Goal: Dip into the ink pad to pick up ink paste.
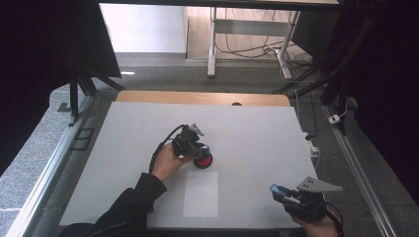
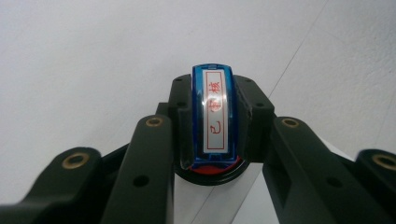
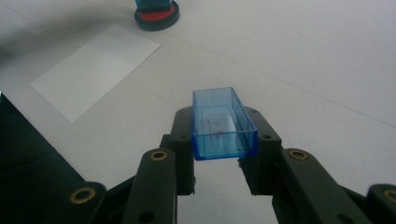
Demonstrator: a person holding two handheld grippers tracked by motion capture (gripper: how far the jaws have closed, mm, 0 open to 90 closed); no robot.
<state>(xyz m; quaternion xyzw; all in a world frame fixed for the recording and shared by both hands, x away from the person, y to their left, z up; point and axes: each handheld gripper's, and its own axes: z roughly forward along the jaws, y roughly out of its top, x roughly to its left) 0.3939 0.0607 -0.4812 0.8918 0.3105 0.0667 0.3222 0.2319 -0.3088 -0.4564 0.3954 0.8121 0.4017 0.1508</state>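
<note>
A blue stamp [image 2: 215, 93] with a white label in red characters sits between the jaws of my left gripper [image 2: 215, 126], which is shut on it. The stamp's bottom end rests in a round red ink pad [image 2: 210, 173] with a black rim. From above, the left gripper [image 1: 197, 148] stands over that ink pad [image 1: 203, 161] near the table's middle. My right gripper [image 3: 219, 135] is shut on a clear blue stamp cap [image 3: 223, 123], open side up. It hovers at the near right edge [image 1: 279, 191]. A white paper sheet [image 1: 201, 194] lies between the two grippers.
The white table mat [image 1: 257, 133] has a wooden strip [image 1: 202, 97] along its far edge. Metal rails [image 1: 356, 168] run along both sides. In the right gripper view the paper [image 3: 95, 67] and the ink pad [image 3: 157, 16] lie ahead to the left.
</note>
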